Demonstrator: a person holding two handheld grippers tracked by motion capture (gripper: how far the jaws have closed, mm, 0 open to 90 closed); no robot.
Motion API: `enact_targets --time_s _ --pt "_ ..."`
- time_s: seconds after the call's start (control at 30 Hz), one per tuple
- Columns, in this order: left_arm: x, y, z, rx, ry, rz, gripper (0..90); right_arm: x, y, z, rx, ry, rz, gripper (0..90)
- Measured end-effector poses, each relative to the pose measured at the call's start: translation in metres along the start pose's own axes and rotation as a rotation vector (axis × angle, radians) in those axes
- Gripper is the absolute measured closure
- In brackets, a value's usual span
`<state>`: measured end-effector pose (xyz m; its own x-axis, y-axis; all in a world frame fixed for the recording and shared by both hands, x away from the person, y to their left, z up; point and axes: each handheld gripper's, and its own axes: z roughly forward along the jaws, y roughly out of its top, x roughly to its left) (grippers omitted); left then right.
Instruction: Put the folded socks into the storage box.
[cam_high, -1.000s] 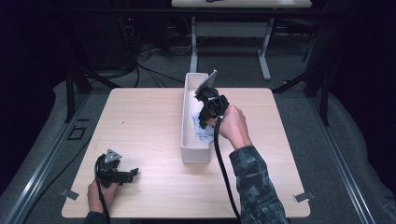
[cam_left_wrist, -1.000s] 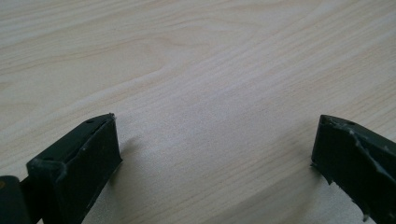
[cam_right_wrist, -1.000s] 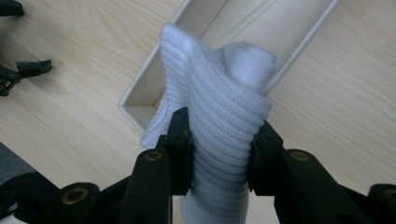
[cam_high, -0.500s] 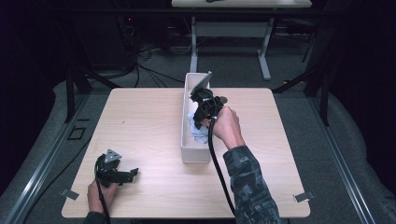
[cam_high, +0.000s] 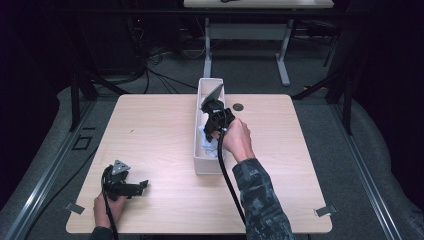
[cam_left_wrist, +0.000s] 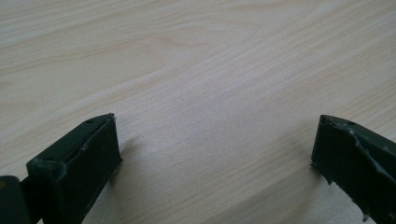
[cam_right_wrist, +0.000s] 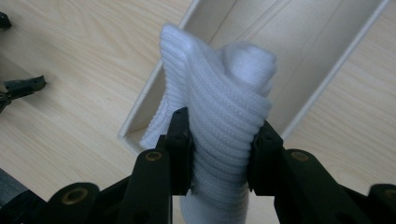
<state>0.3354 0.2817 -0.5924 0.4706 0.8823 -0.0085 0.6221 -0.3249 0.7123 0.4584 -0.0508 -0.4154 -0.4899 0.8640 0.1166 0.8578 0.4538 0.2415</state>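
Sock (cam_right_wrist: 224, 116), white, soft and ribbed, sits squeezed between the two black jaws of the right gripper (cam_right_wrist: 219, 154). The jaws are clenched on its middle, one on each side, and the knit bulges out above them in a folded lump. The lower end of the sock hangs down toward the camera.

Under the sock is a long, narrow white box (cam_right_wrist: 327, 65) with an open top. The sock is held over the near end of this box. In the high view, the right gripper (cam_high: 216, 122) is over the long white box (cam_high: 200, 100), about halfway along it, and a bit of the white sock (cam_high: 206, 134) peeks out just below the gripper. A hand (cam_high: 239, 140) in a camouflage sleeve (cam_high: 260, 200) holds this gripper, and a black cable (cam_high: 227, 175) trails back from it along the arm.

The box lies on a light wooden tabletop (cam_high: 150, 130), with its long side running away from the person.

The left gripper (cam_high: 131, 188) rests low on the near left part of the tabletop, well apart from the box and the sock. A hand (cam_high: 106, 207) holds it from below. In the left gripper view, its two black jaws are spread wide apart, with only bare wood (cam_left_wrist: 210, 93) between them. They grasp nothing.
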Motion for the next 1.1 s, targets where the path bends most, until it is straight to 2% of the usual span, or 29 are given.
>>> enact_targets --time_s 0.17,0.2,0.3,0.47,0.6,0.7,0.77,0.8,0.87,1.1 --pt "0.0 0.0 0.0 0.0 0.0 0.0 0.7 0.002 0.001 0.006 0.008 0.001 0.0 66.5" --pt "0.0 0.0 0.0 0.002 -0.001 0.0 0.7 0.002 0.001 0.007 0.015 0.015 0.002 66.5" --pt "0.0 0.0 0.0 0.002 -0.001 0.001 0.7 0.002 0.002 0.012 0.013 -0.003 0.01 66.4" --pt "0.0 0.0 0.0 0.001 -0.001 0.0 0.7 0.001 0.002 0.019 0.02 -0.003 0.026 66.2" --pt "0.0 0.0 0.0 0.0 0.0 0.0 0.7 0.001 0.002 0.023 0.024 0.017 0.036 65.9" --pt "0.0 0.0 0.0 0.002 -0.001 0.0 0.7 0.001 0.001 0.027 0.022 -0.001 0.039 65.8" --pt "0.0 0.0 0.0 0.0 0.0 0.0 0.7 0.0 0.001 0.028 0.033 0.013 0.042 65.7" --pt "0.0 0.0 0.0 0.002 -0.001 0.0 0.7 0.001 0.0 0.03 0.03 -0.001 0.042 65.6" --pt "0.0 0.0 0.0 0.002 -0.001 0.0 0.7 0.0 -0.001 0.033 0.03 0.013 0.047 65.4" --pt "0.0 0.0 0.0 0.001 0.0 0.0 0.7 -0.001 -0.003 0.038 0.037 0.019 0.057 65.0"
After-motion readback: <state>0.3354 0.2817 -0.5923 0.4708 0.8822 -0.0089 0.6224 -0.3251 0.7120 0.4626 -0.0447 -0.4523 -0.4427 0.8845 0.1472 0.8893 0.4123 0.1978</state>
